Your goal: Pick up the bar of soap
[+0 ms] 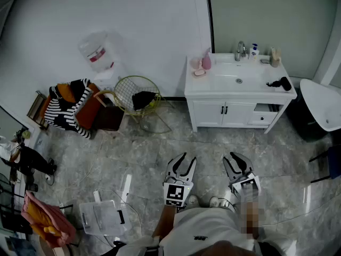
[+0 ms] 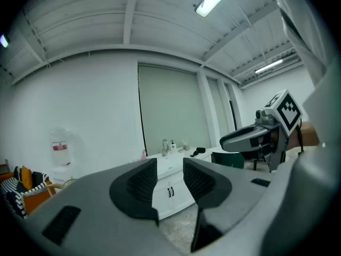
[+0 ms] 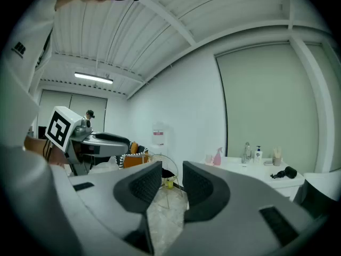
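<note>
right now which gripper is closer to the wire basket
Left. The left gripper hangs below-right of the wire basket; the right gripper is farther right.

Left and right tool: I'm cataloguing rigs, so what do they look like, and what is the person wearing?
The left tool and right tool look alike: light grey bodies ending in two jaws with dark ribbed pads. Each carries a white marker cube printed with black squares. The person wears a white top with a small dark print.
</note>
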`<state>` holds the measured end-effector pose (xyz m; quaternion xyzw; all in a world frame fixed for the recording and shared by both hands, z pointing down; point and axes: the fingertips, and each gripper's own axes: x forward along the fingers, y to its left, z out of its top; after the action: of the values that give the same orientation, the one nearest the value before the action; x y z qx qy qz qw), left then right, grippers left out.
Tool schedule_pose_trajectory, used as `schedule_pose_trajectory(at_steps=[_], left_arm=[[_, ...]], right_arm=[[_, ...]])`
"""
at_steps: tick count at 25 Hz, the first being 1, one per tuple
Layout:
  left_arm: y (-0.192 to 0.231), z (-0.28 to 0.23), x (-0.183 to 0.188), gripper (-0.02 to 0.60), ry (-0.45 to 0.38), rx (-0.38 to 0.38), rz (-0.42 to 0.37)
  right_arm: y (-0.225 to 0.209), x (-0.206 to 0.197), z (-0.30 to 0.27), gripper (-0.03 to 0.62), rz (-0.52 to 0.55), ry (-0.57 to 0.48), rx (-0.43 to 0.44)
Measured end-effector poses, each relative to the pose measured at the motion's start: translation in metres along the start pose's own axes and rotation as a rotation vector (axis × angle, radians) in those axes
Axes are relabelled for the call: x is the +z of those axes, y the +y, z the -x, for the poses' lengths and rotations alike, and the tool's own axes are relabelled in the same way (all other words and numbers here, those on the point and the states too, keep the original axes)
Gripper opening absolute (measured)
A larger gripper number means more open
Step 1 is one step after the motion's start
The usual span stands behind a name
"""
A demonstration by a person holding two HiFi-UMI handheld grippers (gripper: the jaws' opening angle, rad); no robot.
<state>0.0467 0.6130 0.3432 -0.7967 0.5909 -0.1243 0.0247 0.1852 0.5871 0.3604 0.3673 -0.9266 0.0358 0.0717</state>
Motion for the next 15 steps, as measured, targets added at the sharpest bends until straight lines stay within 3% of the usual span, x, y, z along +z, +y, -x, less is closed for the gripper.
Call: schedule_pose_trajectory(at_steps=[7, 15], left_arm=[[-0.033, -0.008, 0.001, 0.169, 0.007, 0.022, 0.008], [-0.027, -0.026, 0.003, 0.16, 0.001, 0.038, -0.024]], right_arm=[[-0.023, -0.013, 0.017, 0.135, -0.007, 0.014, 0.016], [-0.028, -0.014, -0.003, 0.135, 0.008, 0.025, 0.051]])
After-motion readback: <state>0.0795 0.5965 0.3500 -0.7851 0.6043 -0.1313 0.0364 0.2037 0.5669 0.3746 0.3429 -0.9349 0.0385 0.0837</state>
